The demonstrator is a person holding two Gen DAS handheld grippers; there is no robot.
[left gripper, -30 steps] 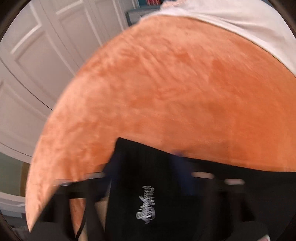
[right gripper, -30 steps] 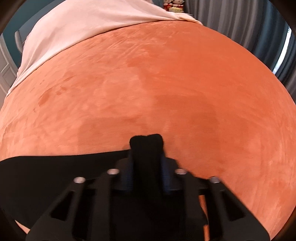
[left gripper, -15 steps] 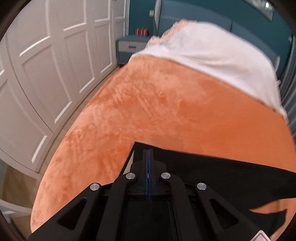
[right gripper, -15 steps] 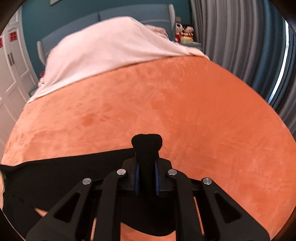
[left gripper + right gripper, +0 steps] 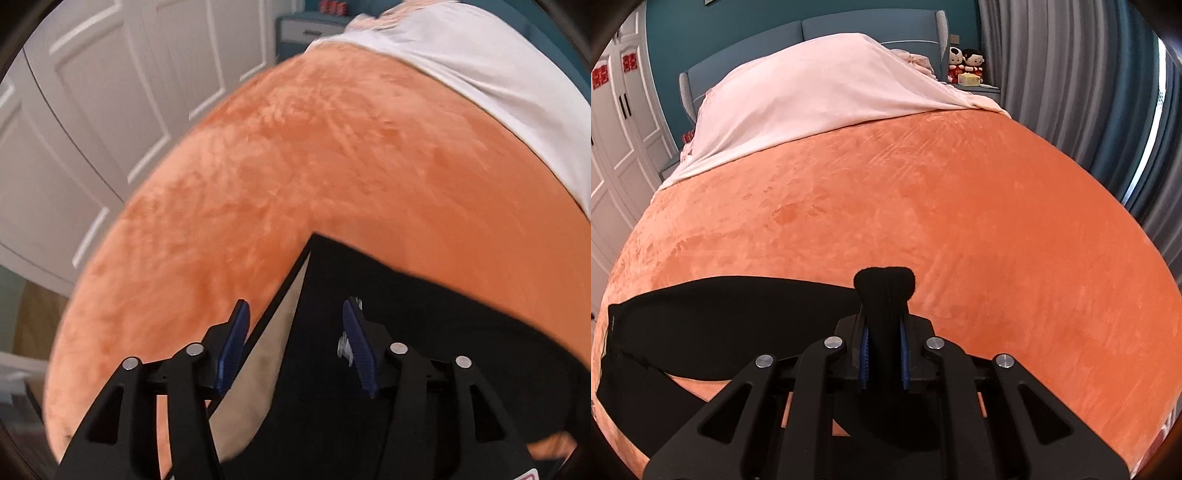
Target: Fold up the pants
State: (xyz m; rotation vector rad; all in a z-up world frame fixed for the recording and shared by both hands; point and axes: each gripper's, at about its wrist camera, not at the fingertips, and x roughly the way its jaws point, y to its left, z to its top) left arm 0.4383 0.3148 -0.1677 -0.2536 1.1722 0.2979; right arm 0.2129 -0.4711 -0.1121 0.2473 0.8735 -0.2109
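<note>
Black soft-cloth pants lay on the orange plush blanket, a bunched end pinched in my right gripper while my left gripper gaped empty above their corner, so regrasping seemed next.

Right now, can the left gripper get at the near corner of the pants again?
Probably yes: the left gripper is open, its fingers straddling the edge of the black pants on the orange blanket, with nothing between.
</note>
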